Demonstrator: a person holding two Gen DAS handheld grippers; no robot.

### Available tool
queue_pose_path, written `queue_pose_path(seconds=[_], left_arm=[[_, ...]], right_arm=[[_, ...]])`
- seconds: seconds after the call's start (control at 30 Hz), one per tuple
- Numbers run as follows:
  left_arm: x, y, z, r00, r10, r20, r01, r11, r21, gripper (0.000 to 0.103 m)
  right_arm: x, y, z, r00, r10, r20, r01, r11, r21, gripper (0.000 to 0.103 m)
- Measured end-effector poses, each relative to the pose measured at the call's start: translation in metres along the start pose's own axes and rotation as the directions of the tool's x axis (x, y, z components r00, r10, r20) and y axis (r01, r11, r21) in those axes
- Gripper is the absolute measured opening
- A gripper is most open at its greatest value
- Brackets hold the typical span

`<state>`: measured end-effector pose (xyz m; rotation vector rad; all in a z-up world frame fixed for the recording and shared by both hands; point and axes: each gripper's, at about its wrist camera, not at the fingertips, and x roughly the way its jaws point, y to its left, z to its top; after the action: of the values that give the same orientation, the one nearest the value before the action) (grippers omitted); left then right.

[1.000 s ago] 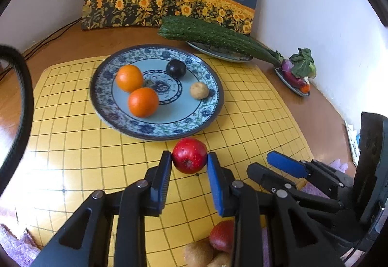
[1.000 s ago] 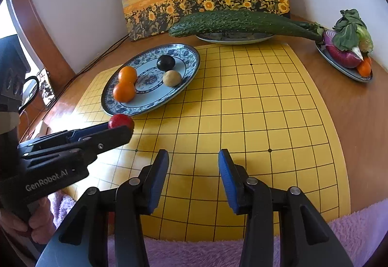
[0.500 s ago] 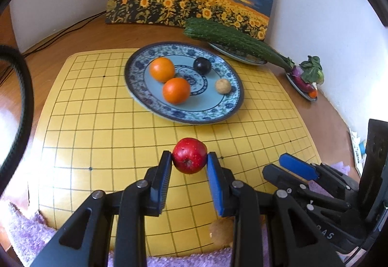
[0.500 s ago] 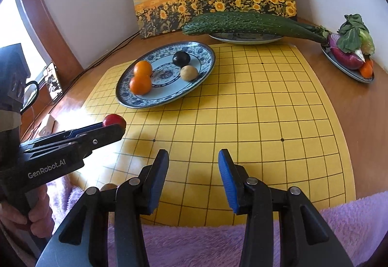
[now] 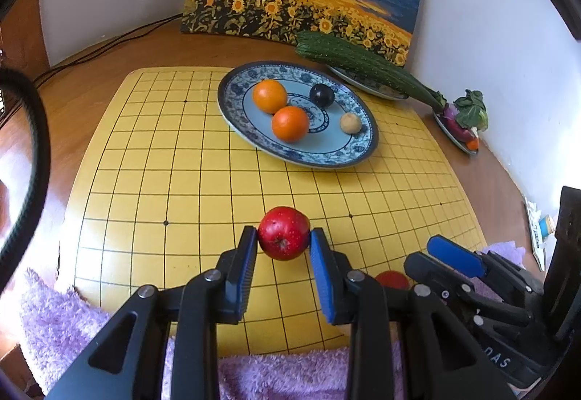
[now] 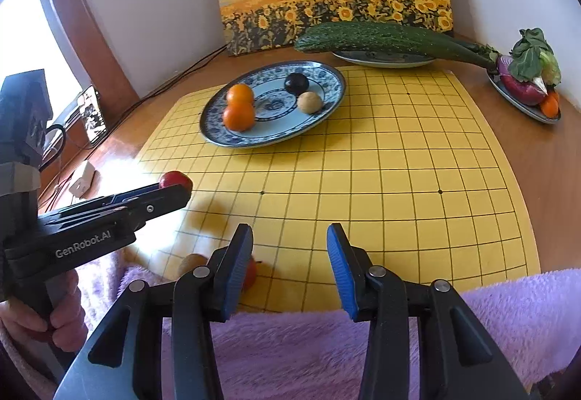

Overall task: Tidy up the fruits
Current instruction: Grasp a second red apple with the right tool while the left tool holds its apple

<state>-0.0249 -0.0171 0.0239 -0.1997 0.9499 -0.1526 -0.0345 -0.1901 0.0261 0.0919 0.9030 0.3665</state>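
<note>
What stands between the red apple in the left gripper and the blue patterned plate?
Nothing visible. The left gripper holds the red apple above bare yellow grid board, and only board lies before the plate, whose near part is free.

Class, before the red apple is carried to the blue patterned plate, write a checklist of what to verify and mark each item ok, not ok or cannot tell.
1. Left gripper clamps the red apple on both sides: ok.
2. Apple held above the yellow grid mat, not resting on it: ok.
3. Blue patterned plate has bare room near its front rim: ok.
4. Way across the mat to the plate free of things: ok.
5. Right gripper open and holding nothing: ok.
6. Whether the grip is tight enough to hold through the carry: cannot tell.
</note>
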Motion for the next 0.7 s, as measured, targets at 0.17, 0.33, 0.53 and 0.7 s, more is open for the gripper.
queue_pose_path(seconds=[0.17, 0.33, 0.53, 0.7], left_arm=[[-0.004, 0.001, -0.002, 1.0, -0.005, 0.009, 0.005, 1.0, -0.005, 0.031], [-0.008, 0.003, -0.004, 1.0, -0.007, 0.017, 0.008, 1.0, -0.008, 0.031], [-0.01, 0.005, -0.007, 1.0, -0.012, 0.016, 0.012, 1.0, -0.011, 0.031], [-0.011, 0.007, -0.009, 1.0, -0.014, 0.018, 0.014, 1.0, -0.013, 0.031]], right_arm=[[-0.003, 0.006, -0.003, 1.0, 0.013, 0.004, -0.013, 1.0, -0.003, 0.044], [-0.008, 0.013, -0.005, 0.999, 0.044, 0.013, -0.044, 0.999, 0.003, 0.044], [-0.005, 0.023, -0.008, 0.999, 0.051, 0.007, -0.05, 0.999, -0.021, 0.044], [0.003, 0.024, -0.013, 0.999, 0.05, -0.011, -0.05, 0.999, -0.016, 0.044]])
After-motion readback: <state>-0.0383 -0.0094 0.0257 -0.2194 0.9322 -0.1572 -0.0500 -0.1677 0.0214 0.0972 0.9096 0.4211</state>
